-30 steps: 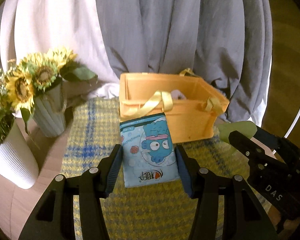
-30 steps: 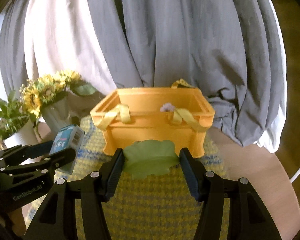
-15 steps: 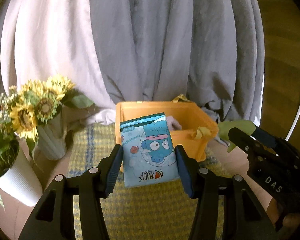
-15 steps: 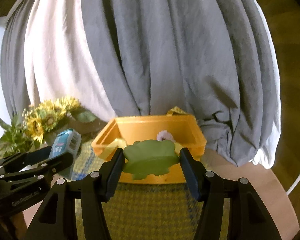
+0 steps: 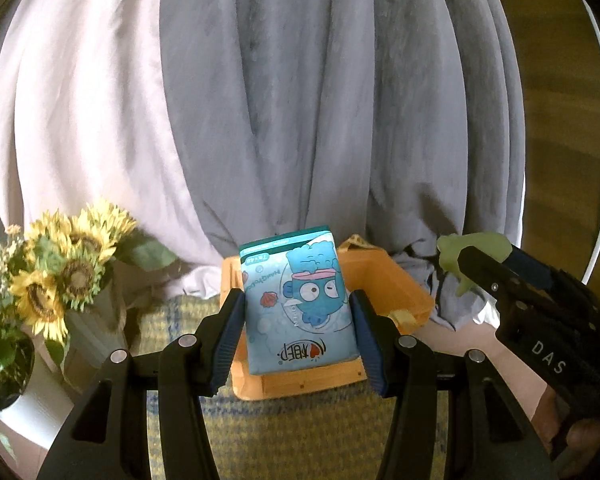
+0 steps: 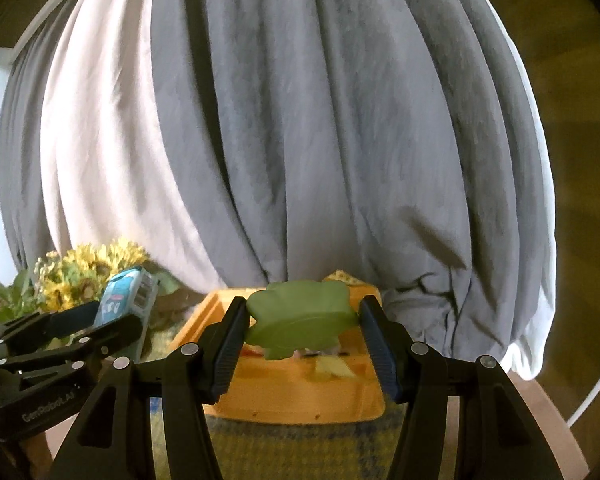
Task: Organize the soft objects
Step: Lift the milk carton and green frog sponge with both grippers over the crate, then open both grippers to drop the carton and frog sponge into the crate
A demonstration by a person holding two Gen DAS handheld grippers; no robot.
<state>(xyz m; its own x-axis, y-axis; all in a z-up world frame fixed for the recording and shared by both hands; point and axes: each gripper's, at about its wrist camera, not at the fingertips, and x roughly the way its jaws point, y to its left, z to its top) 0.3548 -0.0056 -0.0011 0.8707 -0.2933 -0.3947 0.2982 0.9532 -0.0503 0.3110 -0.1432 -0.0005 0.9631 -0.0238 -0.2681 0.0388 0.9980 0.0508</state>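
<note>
We note the blue tissue pack (image 5: pixel 298 304) pinched upright between the pads of the left gripper (image 5: pixel 298 330), held in front of and above the orange basket (image 5: pixel 384 280); the green leaf-shaped soft piece (image 6: pixel 302 318) is likewise clamped flat between the fingers of the right gripper (image 6: pixel 302 330), just over the basket's near rim. Beyond both tools we see the basket resting on a yellow-and-blue woven mat (image 5: pixel 300 432), sunflowers (image 5: pixel 66 268) off to the left, and grey curtain (image 5: pixel 320 100) behind.

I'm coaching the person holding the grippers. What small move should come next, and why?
Probably ease both grippers down toward the orange basket. The left gripper holds the blue tissue pack, the right gripper the green sponge, both in front of its opening.
</note>
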